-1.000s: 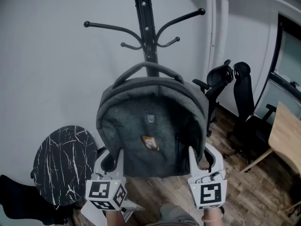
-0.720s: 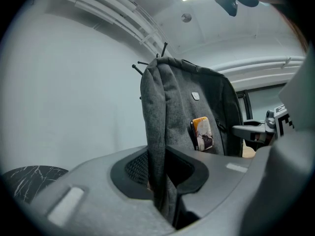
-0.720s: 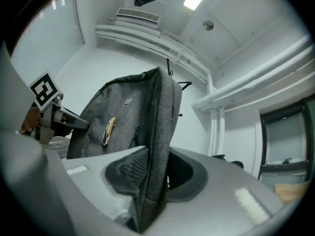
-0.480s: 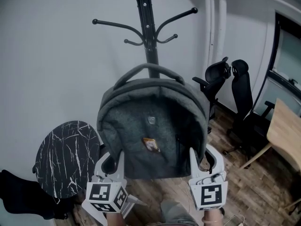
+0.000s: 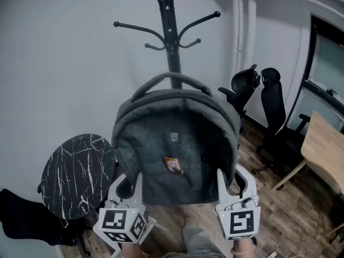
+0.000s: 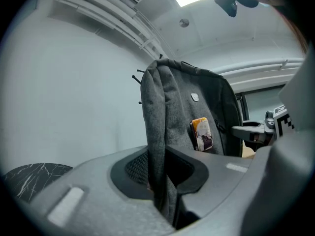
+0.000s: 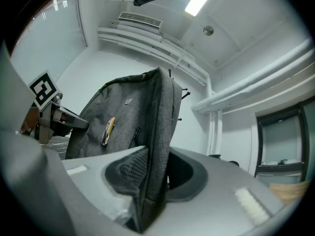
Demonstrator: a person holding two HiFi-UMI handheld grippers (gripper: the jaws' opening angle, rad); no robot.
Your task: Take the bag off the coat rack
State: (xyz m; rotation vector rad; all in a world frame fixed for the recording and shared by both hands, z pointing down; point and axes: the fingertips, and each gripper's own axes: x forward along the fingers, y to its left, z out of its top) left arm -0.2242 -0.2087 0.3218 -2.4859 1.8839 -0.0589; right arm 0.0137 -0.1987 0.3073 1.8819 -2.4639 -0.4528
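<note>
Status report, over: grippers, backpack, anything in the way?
Left gripper, right gripper: jaws shut on sides of grey backpack. It hangs on no hook of coat rack. Round marble table to its left, apart.

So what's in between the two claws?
The grey bag fills that gap in the head view; the left claw and right claw each pinch one side edge.

Nothing here can actually be read as words or numbers. The backpack (image 5: 174, 149) has a small grey logo patch (image 5: 172, 136) near its top, too small to make out, and an orange badge (image 5: 172, 164) showing a picture but no legible lettering. The left marker cube (image 5: 121, 223) and right marker cube (image 5: 239, 222) carry only black-and-white square patterns.
</note>
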